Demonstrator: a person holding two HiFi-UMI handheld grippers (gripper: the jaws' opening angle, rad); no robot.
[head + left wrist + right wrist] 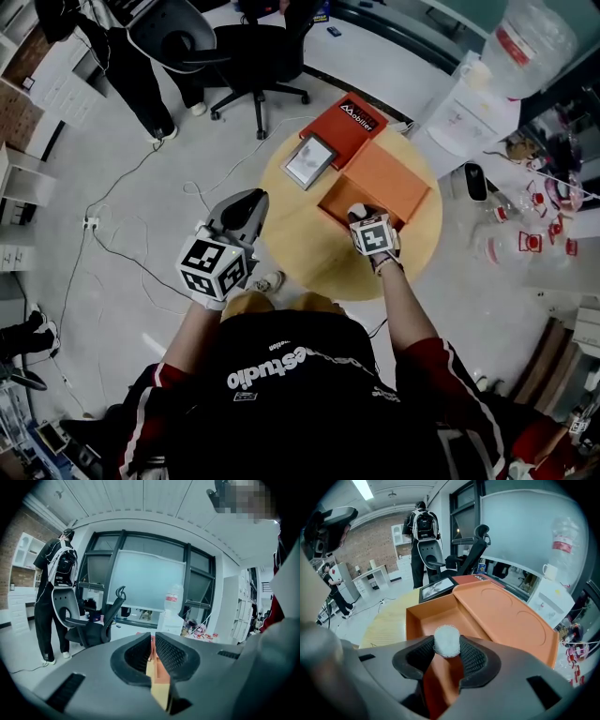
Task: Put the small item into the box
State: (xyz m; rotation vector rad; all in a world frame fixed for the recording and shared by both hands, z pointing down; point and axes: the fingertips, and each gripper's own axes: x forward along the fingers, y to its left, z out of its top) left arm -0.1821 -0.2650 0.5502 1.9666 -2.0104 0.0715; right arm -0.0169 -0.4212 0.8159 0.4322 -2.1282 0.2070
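A small white round item (447,640) is pinched between the jaws of my right gripper (447,645), which hangs over the near part of the open orange box (423,616). The box's lid (506,613) lies flat to its right. In the head view the right gripper (362,215) is at the near rim of the box (329,208) on the round wooden table (300,246). My left gripper (251,201) hovers at the table's left edge, apart from the box. Seen in its own view, the left gripper (153,641) is shut and holds nothing.
A red box (344,122) and a framed tablet (309,160) lie at the table's far side. Behind it stand a black office chair (246,47) and a person (131,66). Cables run over the floor on the left; a cluttered desk with a water bottle (530,37) is at the right.
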